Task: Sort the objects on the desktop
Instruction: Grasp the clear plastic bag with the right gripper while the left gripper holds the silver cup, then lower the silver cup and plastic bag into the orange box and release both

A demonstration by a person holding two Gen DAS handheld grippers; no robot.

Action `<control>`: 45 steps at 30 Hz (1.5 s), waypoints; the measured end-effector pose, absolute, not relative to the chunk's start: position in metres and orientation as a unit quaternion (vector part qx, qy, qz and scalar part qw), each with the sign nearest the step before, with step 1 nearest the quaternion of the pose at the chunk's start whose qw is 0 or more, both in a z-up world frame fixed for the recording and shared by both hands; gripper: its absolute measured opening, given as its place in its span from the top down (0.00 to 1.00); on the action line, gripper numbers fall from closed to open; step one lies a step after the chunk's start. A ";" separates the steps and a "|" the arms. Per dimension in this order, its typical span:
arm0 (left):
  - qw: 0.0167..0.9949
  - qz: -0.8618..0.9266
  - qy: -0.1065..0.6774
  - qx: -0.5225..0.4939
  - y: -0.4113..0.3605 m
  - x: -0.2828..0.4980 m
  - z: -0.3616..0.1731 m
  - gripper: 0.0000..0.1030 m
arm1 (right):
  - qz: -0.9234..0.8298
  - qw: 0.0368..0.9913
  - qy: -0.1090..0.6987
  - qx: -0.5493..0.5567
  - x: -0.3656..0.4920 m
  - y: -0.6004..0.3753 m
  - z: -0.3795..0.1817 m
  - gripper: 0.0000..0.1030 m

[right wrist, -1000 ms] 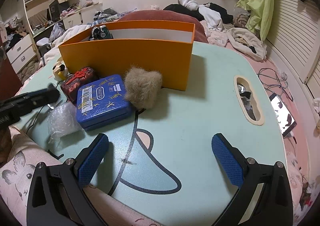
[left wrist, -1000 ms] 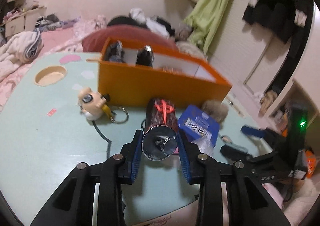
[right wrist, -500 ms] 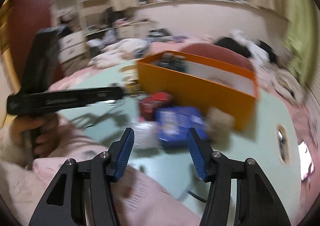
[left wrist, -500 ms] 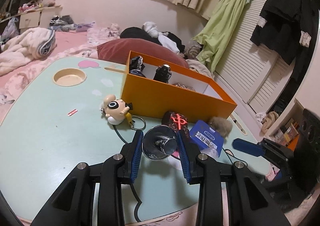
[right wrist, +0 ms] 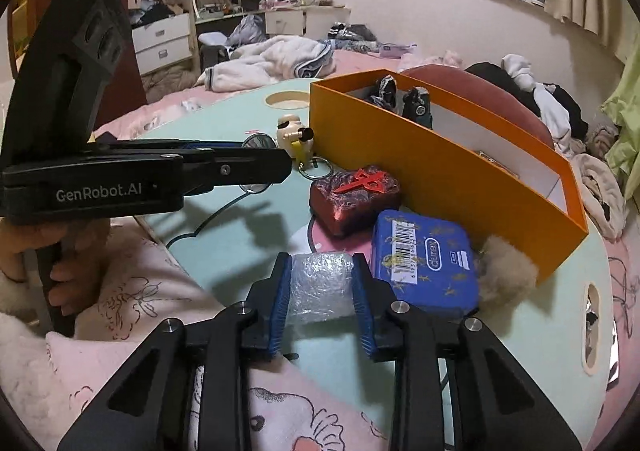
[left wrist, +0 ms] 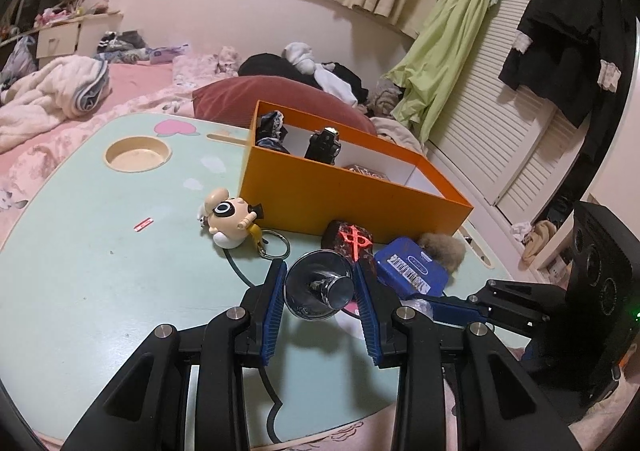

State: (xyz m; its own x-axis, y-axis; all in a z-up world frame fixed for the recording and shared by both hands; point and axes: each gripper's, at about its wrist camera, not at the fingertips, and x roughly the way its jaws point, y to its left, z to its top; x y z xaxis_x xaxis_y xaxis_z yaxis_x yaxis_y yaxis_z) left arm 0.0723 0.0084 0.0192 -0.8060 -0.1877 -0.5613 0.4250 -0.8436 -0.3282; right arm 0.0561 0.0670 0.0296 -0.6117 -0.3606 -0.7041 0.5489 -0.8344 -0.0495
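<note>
On the pale green bench stood the orange box, partly filled. Before it lay a blue tin, red case, fluffy ball and keychain figure. The left tool gripped a shiny metal funnel above the bench; the right tool was closed on bubble wrap. Both seemed ready to be carried over the box wall, with the red case standing in the way.

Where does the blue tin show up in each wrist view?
Left wrist: blue tin right of centre, just past the left gripper, between the dark red box and a fur ball.
Right wrist: blue tin right of centre, beside the right gripper.
Shared landmark: orange box behind it.
</note>
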 end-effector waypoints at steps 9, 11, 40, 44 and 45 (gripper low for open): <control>0.164 -0.927 0.210 0.265 0.008 0.070 0.025 0.68 | -0.912 0.253 0.067 0.317 0.062 0.095 0.044 0.70; 0.164 -0.928 0.204 0.264 0.007 0.066 0.029 0.68 | -0.914 0.248 0.049 0.317 0.055 0.100 0.048 0.70; 0.226 -0.910 0.179 0.297 -0.049 -0.035 0.038 0.08 | -0.939 0.081 0.002 0.335 -0.067 0.134 0.063 0.28; 0.226 -0.922 0.182 0.257 -0.043 -0.014 0.056 0.08 | -0.963 0.095 -0.024 0.250 -0.037 0.138 0.083 0.28; 0.224 -0.924 0.182 0.251 -0.039 -0.008 0.060 0.08 | -0.966 0.096 -0.021 0.239 -0.031 0.136 0.088 0.28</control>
State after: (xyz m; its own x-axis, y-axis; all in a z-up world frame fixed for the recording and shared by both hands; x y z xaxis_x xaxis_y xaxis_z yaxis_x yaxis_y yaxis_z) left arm -0.0077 -0.0390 0.0600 -0.7736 -0.3226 -0.5454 0.5053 -0.8334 -0.2238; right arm -0.0312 0.1357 0.0882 -0.8670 -0.1955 -0.4583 0.1757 -0.9807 0.0859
